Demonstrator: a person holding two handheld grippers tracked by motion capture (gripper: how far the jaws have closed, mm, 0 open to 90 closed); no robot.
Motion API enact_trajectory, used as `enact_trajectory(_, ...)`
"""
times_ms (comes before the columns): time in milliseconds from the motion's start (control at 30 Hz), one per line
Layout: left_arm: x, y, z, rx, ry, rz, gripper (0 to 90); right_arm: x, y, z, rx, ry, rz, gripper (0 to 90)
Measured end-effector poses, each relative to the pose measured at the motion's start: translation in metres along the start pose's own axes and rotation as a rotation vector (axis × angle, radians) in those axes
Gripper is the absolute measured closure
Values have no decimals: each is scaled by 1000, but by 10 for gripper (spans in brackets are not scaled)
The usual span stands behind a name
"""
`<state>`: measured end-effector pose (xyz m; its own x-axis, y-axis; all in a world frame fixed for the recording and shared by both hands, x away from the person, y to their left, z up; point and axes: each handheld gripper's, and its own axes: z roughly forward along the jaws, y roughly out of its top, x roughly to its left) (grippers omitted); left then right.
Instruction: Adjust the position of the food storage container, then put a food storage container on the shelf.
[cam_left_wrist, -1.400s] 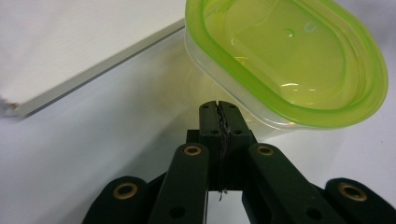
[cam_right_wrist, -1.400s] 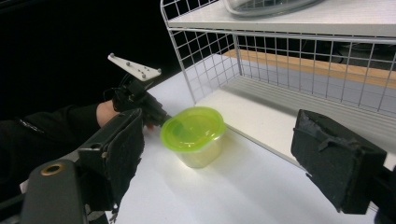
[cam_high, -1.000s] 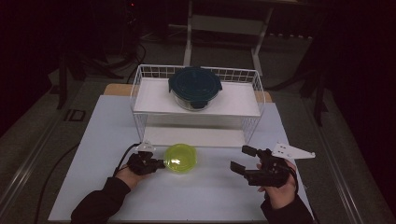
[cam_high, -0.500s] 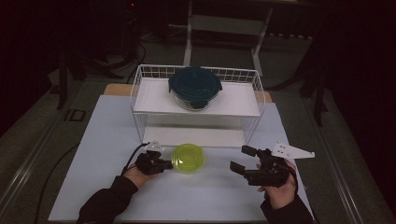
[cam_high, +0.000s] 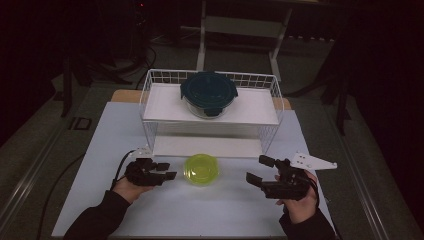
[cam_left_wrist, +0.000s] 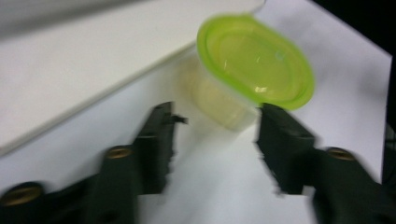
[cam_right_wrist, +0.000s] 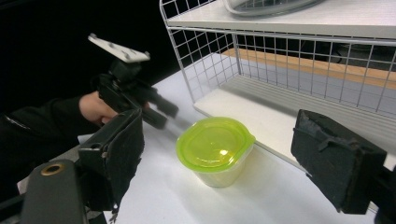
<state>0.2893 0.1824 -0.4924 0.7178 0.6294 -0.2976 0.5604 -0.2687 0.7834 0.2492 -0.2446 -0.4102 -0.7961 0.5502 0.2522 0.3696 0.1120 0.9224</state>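
The green-lidded tub (cam_high: 201, 169) stands near the tabletop's front edge, just right of the left gripper (cam_high: 167, 171), whose jaws have just been opening, nothing between them. The right gripper (cam_high: 256, 170) gapes, well apart.

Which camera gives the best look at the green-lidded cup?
The right gripper view: the green-lidded cup is sharp, lid and clear body both visible. The left gripper view blurs it; the high view shows just its lid from above.

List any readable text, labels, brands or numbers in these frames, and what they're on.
None readable.
Green-lidded tub: lid plain, no print visible.
Dark-lidded glass container on the wire shelf: lid has moulded marks, too small and dark to read.
Left gripper and right gripper: no markings legible.
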Motion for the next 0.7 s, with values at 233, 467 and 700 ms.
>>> enact_trajectory(233,-11,12,-19,-67,-41,-1,76,1,0,2,6,-1,-6,173)
enact_trajectory(467,-28,30,-19,-85,-43,-8,19,-1,1,10,23,7,-24,187)
enact_trajectory(700,-32,37,-5,-81,-39,-65,22,-4,0,22,40,-5,-51,161)
